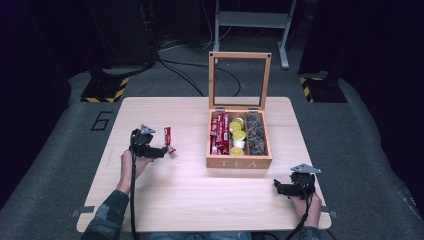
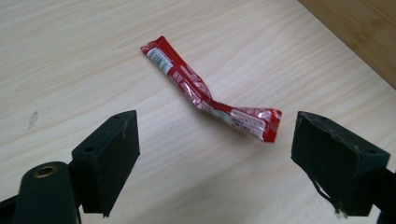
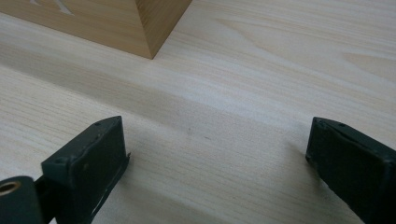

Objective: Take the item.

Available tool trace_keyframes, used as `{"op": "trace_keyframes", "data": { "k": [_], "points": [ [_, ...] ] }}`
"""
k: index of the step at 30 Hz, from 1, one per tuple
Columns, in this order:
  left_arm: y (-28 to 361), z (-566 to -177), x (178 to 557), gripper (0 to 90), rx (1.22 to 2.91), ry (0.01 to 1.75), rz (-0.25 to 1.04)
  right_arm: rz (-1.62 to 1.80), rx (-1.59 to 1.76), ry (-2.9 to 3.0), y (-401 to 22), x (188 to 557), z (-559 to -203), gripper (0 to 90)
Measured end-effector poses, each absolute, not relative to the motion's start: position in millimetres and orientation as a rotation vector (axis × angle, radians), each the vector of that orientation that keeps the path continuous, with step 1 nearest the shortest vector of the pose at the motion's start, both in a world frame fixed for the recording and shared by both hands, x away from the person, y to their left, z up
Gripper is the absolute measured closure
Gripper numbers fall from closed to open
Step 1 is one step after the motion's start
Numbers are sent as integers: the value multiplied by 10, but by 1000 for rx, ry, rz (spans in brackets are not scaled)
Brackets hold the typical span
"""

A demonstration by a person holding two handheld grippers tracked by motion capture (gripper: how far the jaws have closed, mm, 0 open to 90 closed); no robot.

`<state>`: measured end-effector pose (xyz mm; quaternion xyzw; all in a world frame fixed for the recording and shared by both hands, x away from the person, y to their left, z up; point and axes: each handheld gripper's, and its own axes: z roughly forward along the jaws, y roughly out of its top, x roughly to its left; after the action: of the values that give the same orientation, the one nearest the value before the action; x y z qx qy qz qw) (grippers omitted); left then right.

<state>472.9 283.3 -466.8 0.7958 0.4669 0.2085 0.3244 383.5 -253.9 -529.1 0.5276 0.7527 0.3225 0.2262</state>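
A bent red sachet (image 1: 168, 137) (image 2: 205, 95) lies on the light wooden table (image 1: 190, 195), left of the wooden tea box (image 1: 239, 162). My left gripper (image 1: 169, 149) (image 2: 215, 154) stands open just short of the sachet, and neither pad touches it. The box has its glass lid upright and holds red sachets, yellow-topped cups and dark packets in three rows. My right gripper (image 1: 276, 186) (image 3: 215, 158) rests open near the table's front right. It has nothing between its jaws and points toward the box's corner (image 3: 116, 23).
The side wall of the tea box (image 2: 364, 37) shows at the top right of the left gripper view. Bare tabletop lies between the two hands. Beyond the table, on the dark floor, are cables, a metal stand (image 1: 252, 20) and hazard-striped bases (image 1: 105, 90).
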Motion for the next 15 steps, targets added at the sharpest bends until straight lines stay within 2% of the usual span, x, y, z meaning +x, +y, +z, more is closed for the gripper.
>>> {"op": "trace_keyframes", "data": {
  "k": [15],
  "points": [
    [3111,-4861,3976,107,2041,1259,617,889,1454,2074,-2539,3835,-5292,41]
  ]
}}
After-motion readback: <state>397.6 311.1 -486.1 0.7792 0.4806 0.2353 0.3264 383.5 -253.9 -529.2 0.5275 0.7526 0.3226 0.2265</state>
